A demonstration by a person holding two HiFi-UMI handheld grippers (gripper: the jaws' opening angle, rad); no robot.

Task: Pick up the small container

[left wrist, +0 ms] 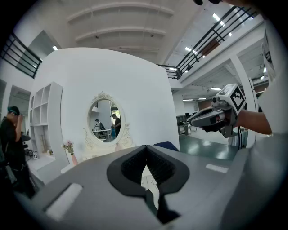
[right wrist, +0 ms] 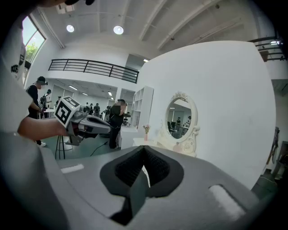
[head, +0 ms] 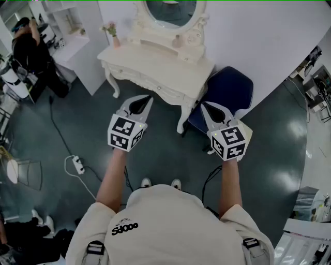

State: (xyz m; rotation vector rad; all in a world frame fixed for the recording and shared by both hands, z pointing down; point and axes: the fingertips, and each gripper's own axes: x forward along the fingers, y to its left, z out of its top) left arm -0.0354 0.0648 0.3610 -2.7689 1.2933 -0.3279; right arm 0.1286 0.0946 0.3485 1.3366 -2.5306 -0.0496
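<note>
A small pinkish container stands on the white dressing table, just below the oval mirror. It also shows as a small pink shape in the right gripper view. My left gripper is held level in the air, short of the table's front edge. Its jaws are shut with nothing in them. My right gripper hangs beside it to the right, over the blue chair. It is also shut and holds nothing. Both grippers are well apart from the container.
A pink vase with flowers sits at the table's left corner. A dark blue chair stands by the table's right side. A white power strip and cable lie on the grey floor at left. A person stands by white shelves.
</note>
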